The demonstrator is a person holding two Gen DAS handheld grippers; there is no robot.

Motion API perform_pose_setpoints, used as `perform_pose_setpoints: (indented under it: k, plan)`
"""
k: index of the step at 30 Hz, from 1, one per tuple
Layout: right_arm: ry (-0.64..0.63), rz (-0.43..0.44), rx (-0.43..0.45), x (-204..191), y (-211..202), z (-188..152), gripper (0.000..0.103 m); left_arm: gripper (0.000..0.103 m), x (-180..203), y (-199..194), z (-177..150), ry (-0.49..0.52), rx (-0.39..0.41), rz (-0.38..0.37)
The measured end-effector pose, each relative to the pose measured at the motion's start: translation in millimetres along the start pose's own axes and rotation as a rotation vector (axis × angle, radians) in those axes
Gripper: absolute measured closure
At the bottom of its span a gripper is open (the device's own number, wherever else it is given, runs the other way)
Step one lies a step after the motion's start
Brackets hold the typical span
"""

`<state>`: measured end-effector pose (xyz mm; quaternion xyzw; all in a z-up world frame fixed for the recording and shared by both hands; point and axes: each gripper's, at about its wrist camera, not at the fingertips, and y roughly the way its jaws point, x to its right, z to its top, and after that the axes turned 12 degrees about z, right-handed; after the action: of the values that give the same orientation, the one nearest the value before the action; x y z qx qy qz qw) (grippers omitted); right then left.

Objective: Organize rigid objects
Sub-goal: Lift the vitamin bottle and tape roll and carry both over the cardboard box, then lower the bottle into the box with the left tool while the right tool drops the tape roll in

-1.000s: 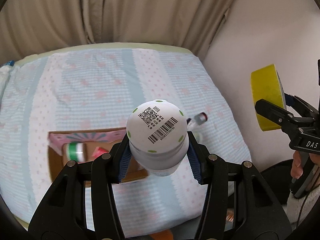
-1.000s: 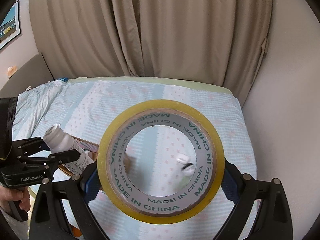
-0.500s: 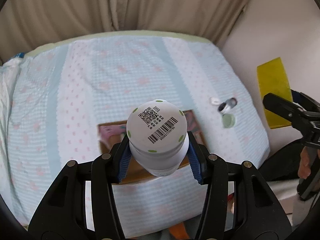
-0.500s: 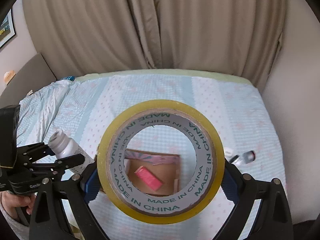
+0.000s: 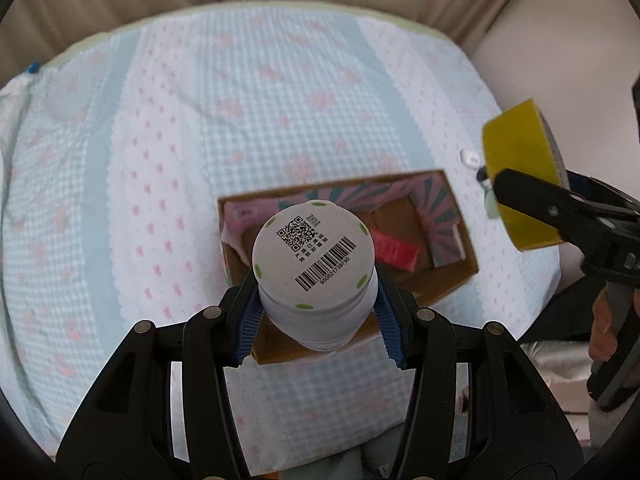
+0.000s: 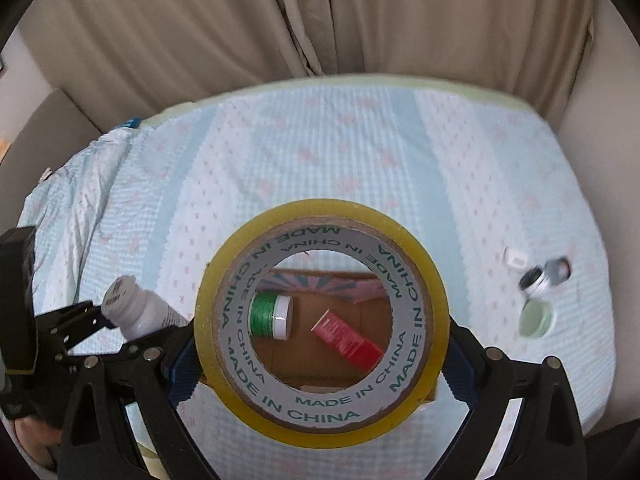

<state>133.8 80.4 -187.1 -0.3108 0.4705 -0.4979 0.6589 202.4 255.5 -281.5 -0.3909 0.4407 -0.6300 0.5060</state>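
My left gripper point(image 5: 318, 304) is shut on a white bottle point(image 5: 314, 248), whose barcoded base faces the camera, and holds it above the near left part of an open cardboard box point(image 5: 460, 276) on the bed. My right gripper point(image 6: 320, 364) is shut on a yellow tape roll point(image 6: 424, 280), also over the box. Through the roll's hole I see the box floor with a green spool point(image 6: 266, 314) and a red packet point(image 6: 346, 338). The tape roll point(image 5: 520, 176) shows at the right of the left wrist view, and the bottle point(image 6: 138, 310) at the left of the right wrist view.
The bed wears a pale blue and pink patterned sheet point(image 5: 240, 100). To the right of the box lie a small white piece point(image 6: 516, 258), a small metallic item point(image 6: 542, 276) and a pale green lid point(image 6: 536, 320). Beige curtains point(image 6: 320, 20) hang behind; a wall stands at the right.
Both grippers have come down and forward toward the box, each keeping its grip. The box now lies right under the bottle and shows through the tape roll's hole.
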Motion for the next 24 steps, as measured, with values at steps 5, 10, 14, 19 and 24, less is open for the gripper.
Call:
perform_pose_setpoints:
  k: [5, 10, 14, 19, 24]
  plan:
    - [0.067, -0.004, -0.065, 20, 41, -11, 0.007, 0.056, 1, 37, -1, 0.022, -0.058, 0.007]
    - [0.107, -0.005, -0.126, 36, 80, -20, 0.007, 0.056, 6, 72, 1, 0.046, -0.11, 0.021]
    - [0.147, 0.0, -0.171, 52, 105, -29, 0.007, 0.056, 14, 97, 1, 0.082, -0.147, 0.033]
    - [0.199, 0.017, -0.218, 64, 128, -37, 0.007, 0.056, 29, 122, -6, 0.144, -0.196, 0.049]
    - [0.227, 0.038, -0.228, 72, 137, -43, 0.007, 0.056, 36, 133, -16, 0.168, -0.227, 0.054]
